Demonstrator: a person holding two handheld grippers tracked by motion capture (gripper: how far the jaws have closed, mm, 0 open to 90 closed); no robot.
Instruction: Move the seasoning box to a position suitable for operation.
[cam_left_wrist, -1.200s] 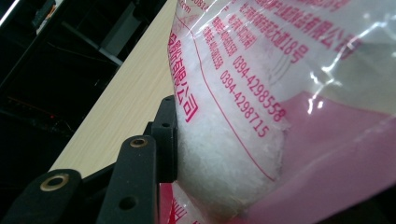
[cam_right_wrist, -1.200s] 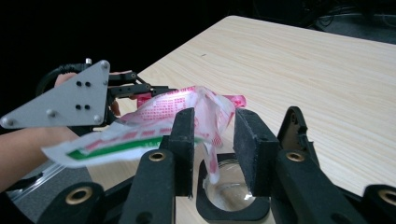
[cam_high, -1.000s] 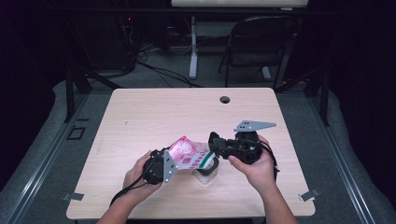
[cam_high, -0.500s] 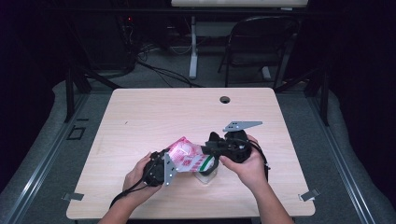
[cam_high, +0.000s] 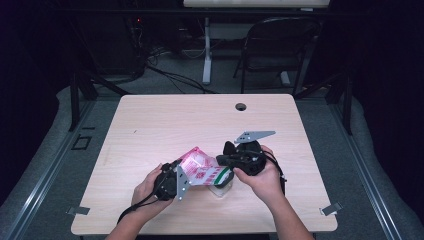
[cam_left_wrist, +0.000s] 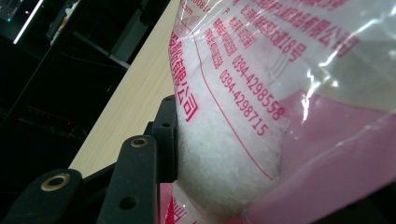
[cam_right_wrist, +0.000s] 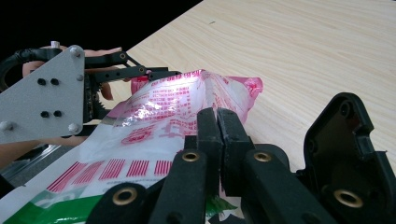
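Pink and clear plastic makes up the bag (cam_high: 200, 170), which is held above the wooden table (cam_high: 165, 125) between the two grippers, near the front edge of the table. White grains are seen inside the bag in the left gripper view (cam_left_wrist: 219, 154), and red printed characters and digits are read on its clear part. A green band is seen on the end of the bag nearest the right gripper (cam_high: 227, 161), and a row of red bars is printed beside this band.

The left gripper (cam_high: 182, 175) is placed at the left end of the bag. Its jaws are closed on the bag, and one black jaw is seen pressed against the side where the grains bulge. A grey plate is carried on this gripper, and it is seen just left of the bag in the right gripper view.

The right gripper is placed at the right end of the bag. Its jaws have just been closing, and they are now pressed together, with the plastic film of the bag pinched between them.

A clear round container (cam_high: 220, 189) is seen on the table just under the right end of the bag. A small dark hole (cam_high: 241, 106) is found in the table well behind the bag
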